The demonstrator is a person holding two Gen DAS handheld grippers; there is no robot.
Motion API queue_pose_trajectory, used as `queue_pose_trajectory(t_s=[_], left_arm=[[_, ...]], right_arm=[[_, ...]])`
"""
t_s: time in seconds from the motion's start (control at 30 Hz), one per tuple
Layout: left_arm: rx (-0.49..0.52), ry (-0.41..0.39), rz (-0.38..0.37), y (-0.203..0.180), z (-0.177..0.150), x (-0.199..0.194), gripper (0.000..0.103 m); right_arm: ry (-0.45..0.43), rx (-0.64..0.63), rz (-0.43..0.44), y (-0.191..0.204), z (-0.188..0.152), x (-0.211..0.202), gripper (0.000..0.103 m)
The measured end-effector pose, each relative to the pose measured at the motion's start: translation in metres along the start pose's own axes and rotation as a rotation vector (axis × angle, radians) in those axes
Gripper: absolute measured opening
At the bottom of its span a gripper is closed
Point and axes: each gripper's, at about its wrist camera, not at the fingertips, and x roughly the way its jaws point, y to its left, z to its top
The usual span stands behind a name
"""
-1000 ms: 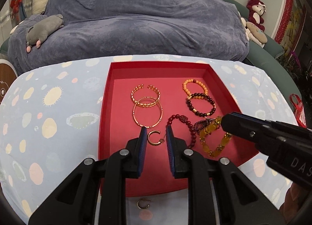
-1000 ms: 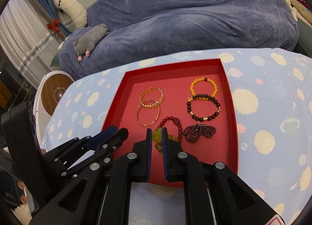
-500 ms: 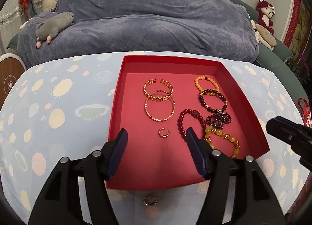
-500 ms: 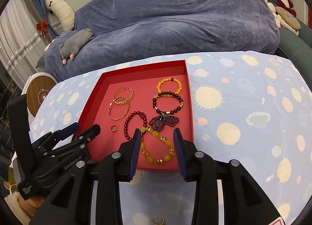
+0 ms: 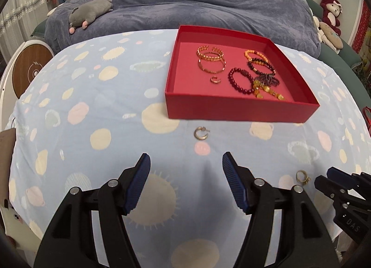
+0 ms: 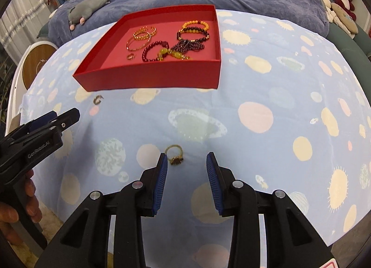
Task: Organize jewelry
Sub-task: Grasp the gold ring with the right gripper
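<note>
A: Where are we w/ the jewelry?

B: Most of it's in the red box (image 5: 241,111) at the far side of the table: gold bangles (image 5: 210,59), bead bracelets (image 5: 241,81), one small hoop earring (image 5: 215,79). Two bits are on the cloth (image 6: 266,114) outside it.

A: Which?

B: The other earring (image 5: 201,133), just near of the box's front wall, ahead of the left gripper (image 5: 185,182). And a ring (image 6: 175,154) w/ a dark stone, nearer, to the right.

A: Grippers?

B: Both spread wide, nothing held. Right gripper (image 6: 186,175) sits over the ring, which lies close to its left finger (image 6: 162,175), not centred.

A: So, the step?

B: Looks like pickup of the last loose pieces. Next, prob: shift right gripper a bit left, drop to the cloth, close gently on the band. Ring's thin & flat, so it may slip. Left lines up on the earring likewise.
</note>
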Motion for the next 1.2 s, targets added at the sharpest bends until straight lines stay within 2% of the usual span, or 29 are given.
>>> queue_pose_trajectory(t_s=[0.23,0.77,0.93,1.1,1.2], left_arm=[[0.027,0.009,0.01,-0.009,-0.021,-0.003,0.061],[0.025,0.022,0.003,-0.012,-0.025,0.0,0.061],[0.026,0.025,-0.002,-0.013,-0.026,0.001,0.061],[0.023,0.028,-0.002,-0.013,-0.026,0.002,0.061],[0.023,0.028,-0.002,-0.013,-0.026,0.002,0.061]], right_arm=[[0.048,-0.04,-0.019,0.011,-0.005,0.013,0.035],[0.08,-0.05,-0.02,0.019,0.0,0.024,0.032],[0.079,-0.046,-0.018,0.017,0.002,0.025,0.027],[0.077,-0.044,-0.02,0.013,0.005,0.027,0.015],[0.075,-0.044,-0.019,0.014,0.005,0.026,0.014]])
